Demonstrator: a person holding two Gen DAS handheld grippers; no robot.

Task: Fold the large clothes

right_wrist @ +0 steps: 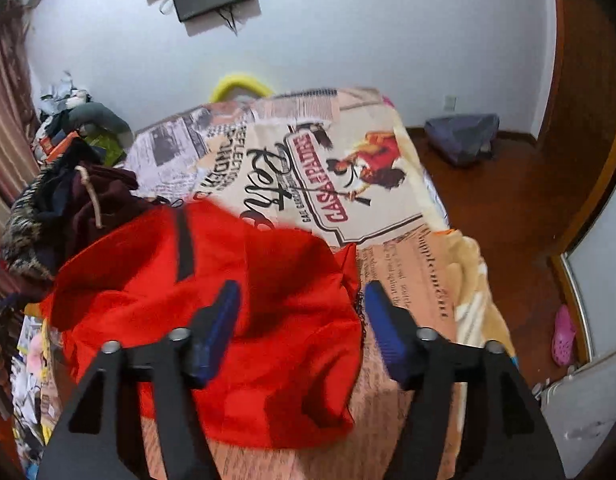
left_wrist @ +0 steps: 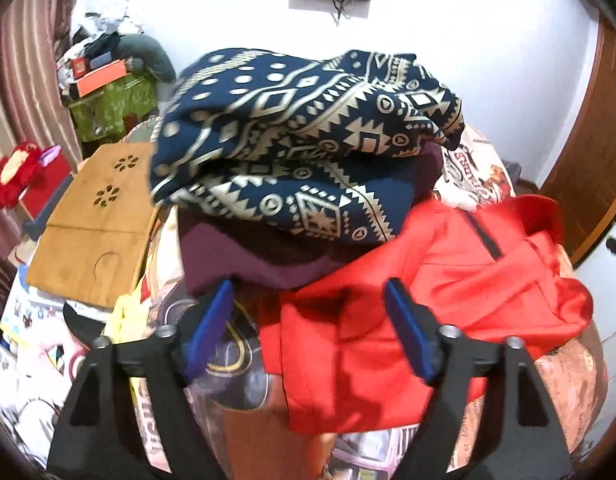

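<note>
Judging by the spread, empty jaws of the left gripper and right gripper, a fold of the bright red jacket-like garment looks just finished; it lies rumpled on the printed newspaper-pattern bedspread. Left, a navy-and-cream patterned folded cloth crowds close. Rightward, bare bedspread gives room before the bed's edge. Next, I'd re-grip its edges.

A red garment with a dark zip lies crumpled on the bed, beside a stack of seemingly folded navy patterned cloth atop maroon clothing.
</note>
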